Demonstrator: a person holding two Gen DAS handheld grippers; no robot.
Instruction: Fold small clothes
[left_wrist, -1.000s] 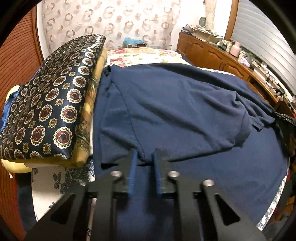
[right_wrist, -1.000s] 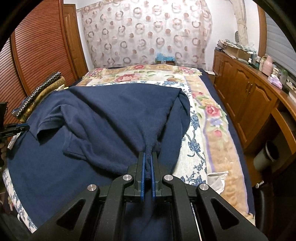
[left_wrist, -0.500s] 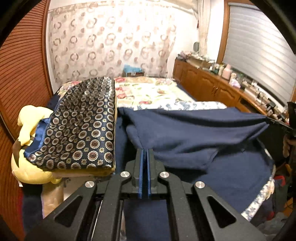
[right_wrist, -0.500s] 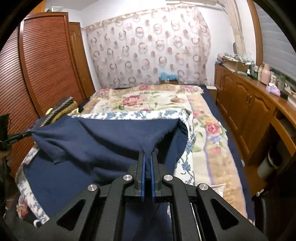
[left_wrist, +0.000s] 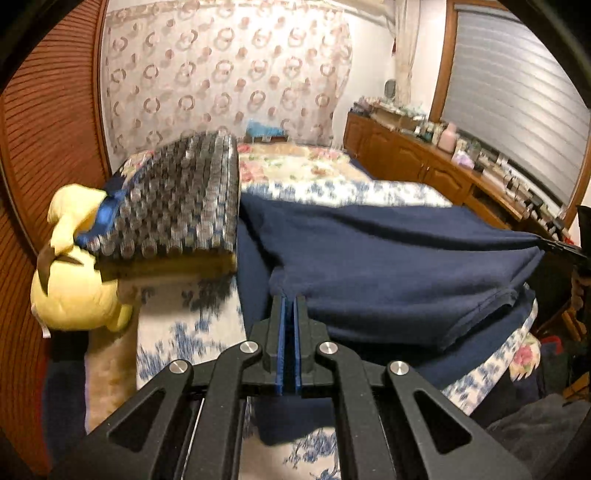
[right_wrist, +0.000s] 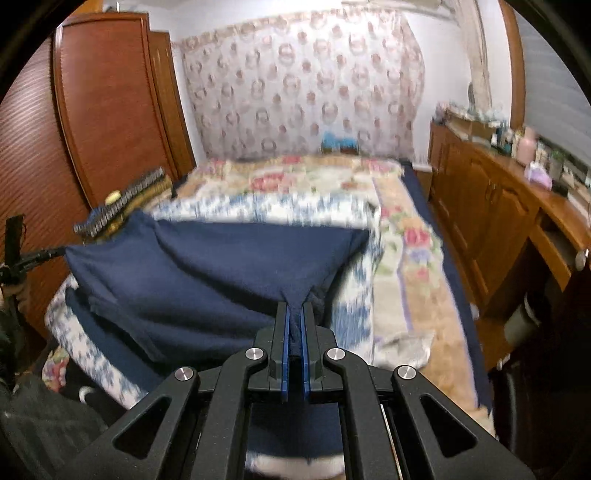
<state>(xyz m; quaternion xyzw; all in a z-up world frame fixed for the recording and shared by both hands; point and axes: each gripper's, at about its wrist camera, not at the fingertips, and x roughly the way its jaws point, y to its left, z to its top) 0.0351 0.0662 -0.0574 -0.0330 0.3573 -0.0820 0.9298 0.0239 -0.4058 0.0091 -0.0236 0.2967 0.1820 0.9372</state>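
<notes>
A navy blue garment (left_wrist: 399, 273) hangs stretched above the near end of the bed, held by two corners. My left gripper (left_wrist: 289, 299) is shut on its left corner, with cloth pinched between the blue pads. My right gripper (right_wrist: 294, 306) is shut on the other corner of the navy garment (right_wrist: 207, 273), the fabric bunched between its pads. The right gripper also shows at the right edge of the left wrist view (left_wrist: 565, 249), and the left gripper at the left edge of the right wrist view (right_wrist: 44, 254). The garment's lower part sags onto the bedspread.
A floral bedspread (right_wrist: 413, 236) covers the bed. A folded patterned cushion pile (left_wrist: 184, 206) and a yellow plush toy (left_wrist: 74, 284) lie at the bed's left side. A wooden wardrobe (right_wrist: 110, 110) stands left, a cluttered wooden sideboard (left_wrist: 436, 162) right, a curtain (right_wrist: 303, 85) behind.
Both grippers have pulled back and upward with the garment. It has come up off the bed and now hangs taut between them; more of the floral bedspread shows behind it.
</notes>
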